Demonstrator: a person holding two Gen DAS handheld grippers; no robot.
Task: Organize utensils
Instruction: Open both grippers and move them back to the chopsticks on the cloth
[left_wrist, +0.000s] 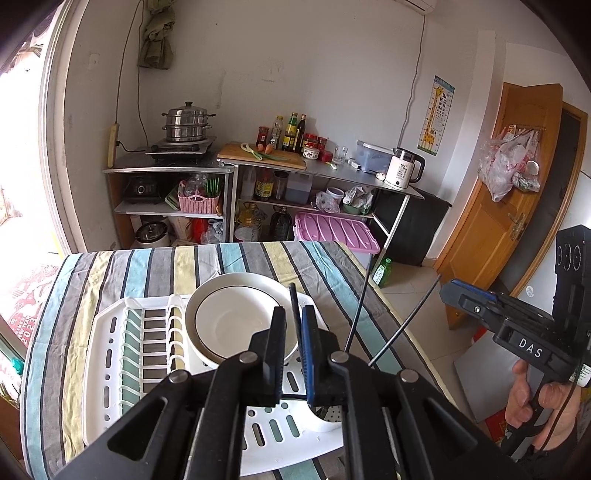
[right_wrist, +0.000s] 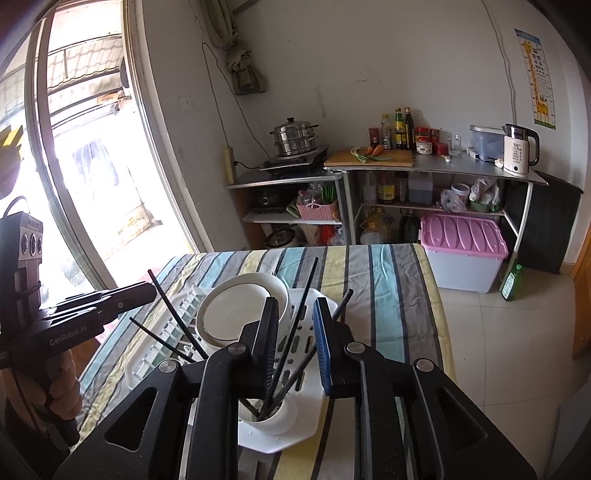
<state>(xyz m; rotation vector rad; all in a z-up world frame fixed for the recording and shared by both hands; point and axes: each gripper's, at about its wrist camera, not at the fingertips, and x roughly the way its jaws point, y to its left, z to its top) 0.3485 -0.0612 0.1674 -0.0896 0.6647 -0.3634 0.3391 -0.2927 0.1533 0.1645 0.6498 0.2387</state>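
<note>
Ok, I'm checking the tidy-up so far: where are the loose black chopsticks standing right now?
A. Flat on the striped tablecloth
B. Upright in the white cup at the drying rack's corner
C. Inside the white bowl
B: in the right wrist view the black chopsticks lean up out of the white cup at the corner of the drying rack.

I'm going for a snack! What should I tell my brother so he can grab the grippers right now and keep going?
Left gripper: shut on one black chopstick, raised above the drying rack.
Right gripper: open, holding nothing, above the white cup.
Done: several chopsticks stand in the cup at the rack's corner; a bowl sits in the rack.
Left: drop the held chopstick into the cup.
</note>
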